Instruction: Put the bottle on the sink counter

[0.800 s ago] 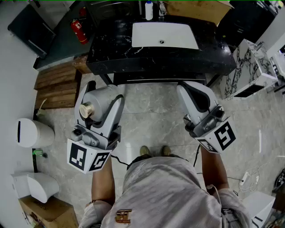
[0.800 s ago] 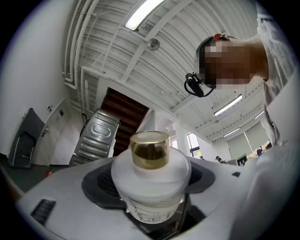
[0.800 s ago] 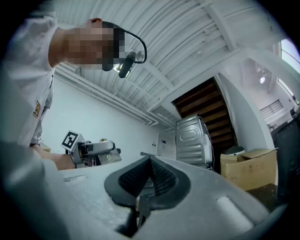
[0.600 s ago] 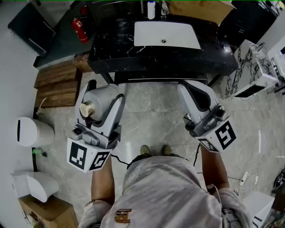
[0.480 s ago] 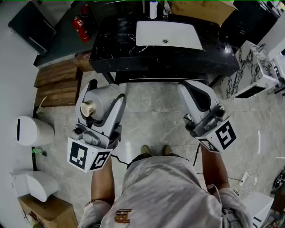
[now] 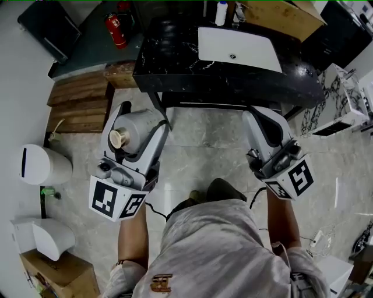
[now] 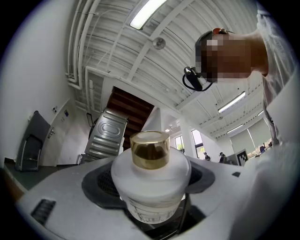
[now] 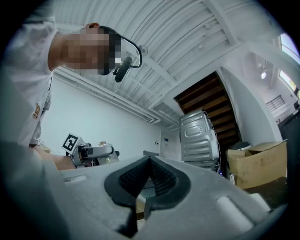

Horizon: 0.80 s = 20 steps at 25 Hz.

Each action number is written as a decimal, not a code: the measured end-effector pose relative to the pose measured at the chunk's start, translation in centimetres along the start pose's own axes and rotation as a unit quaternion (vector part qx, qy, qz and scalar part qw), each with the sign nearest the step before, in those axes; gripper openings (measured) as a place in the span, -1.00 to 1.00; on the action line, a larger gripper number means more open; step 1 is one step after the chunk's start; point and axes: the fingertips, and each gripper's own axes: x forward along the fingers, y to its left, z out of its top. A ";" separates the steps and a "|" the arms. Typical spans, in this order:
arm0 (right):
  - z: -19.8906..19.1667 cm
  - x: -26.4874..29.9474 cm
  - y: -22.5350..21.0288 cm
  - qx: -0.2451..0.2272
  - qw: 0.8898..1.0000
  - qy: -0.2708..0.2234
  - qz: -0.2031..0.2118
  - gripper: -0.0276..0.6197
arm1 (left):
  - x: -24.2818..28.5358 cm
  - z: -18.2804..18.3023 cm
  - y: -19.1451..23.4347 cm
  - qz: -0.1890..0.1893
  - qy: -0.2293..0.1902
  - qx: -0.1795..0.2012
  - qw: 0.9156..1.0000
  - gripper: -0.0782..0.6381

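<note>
A white bottle (image 6: 135, 135) with a gold cap (image 6: 119, 138) sits between the jaws of my left gripper (image 6: 143, 118), which is shut on its wide body. In the left gripper view the bottle (image 7: 151, 180) fills the middle, cap (image 7: 149, 149) pointing up at the ceiling. My right gripper (image 6: 263, 116) is shut and holds nothing; its pads meet in the right gripper view (image 8: 150, 161). The black marble sink counter (image 6: 175, 64) with its white basin (image 6: 239, 49) lies ahead of both grippers, which hang over the floor short of its front edge.
A small white bottle (image 6: 221, 13) stands at the counter's back. A red fire extinguisher (image 6: 116, 29), wooden pallet (image 6: 78, 107) and white bin (image 6: 44, 165) are at the left. A cardboard box (image 6: 285, 14) lies behind the sink, a marble-patterned cabinet (image 6: 344, 99) at the right.
The counter has slid right and nearer in the head view as the person steps forward. Both grippers keep their pose; the bottle stays in the left one.
</note>
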 end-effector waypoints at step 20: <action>-6.2 14.4 -11.3 -0.015 1.000 -0.003 0.022 -0.91 | 10.7 -3.7 14.1 0.031 0.028 0.034 0.999 0.14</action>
